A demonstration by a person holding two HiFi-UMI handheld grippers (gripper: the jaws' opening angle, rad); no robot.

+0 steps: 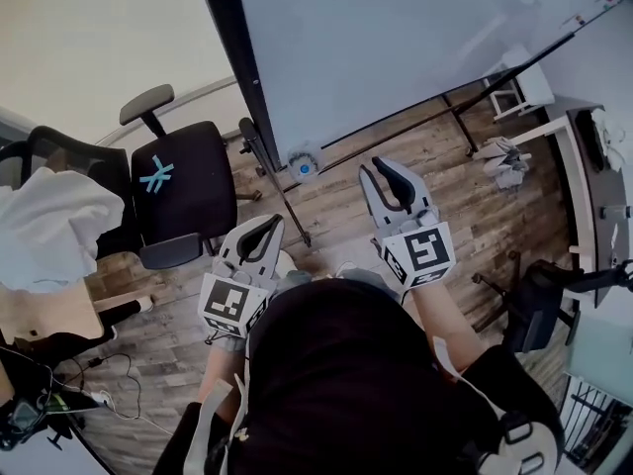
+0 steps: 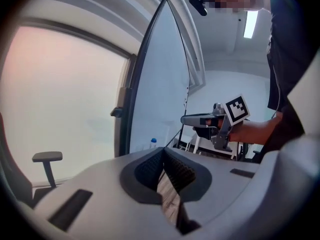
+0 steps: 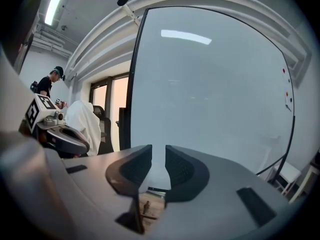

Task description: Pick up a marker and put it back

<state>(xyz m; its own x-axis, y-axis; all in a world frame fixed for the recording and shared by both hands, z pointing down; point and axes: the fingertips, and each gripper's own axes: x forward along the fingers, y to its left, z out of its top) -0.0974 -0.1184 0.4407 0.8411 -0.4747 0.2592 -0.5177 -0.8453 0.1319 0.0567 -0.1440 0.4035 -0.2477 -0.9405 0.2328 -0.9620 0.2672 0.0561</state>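
Left gripper (image 1: 274,223): jaws closed tip to tip, nothing held. Right gripper (image 1: 372,166): jaws a narrow gap apart, empty, facing the whiteboard (image 1: 415,38) near its lower edge. Marker: not discernible in any view.

Office: whiteboard (image 1: 396,38), swivel chair (image 1: 183,191) (wood-plank floor (image 1: 465,216)).

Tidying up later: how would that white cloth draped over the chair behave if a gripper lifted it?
The white cloth likely hangs limp, since it drapes in soft folds over the chair. Probably light; one pinch may lift it, trailing.
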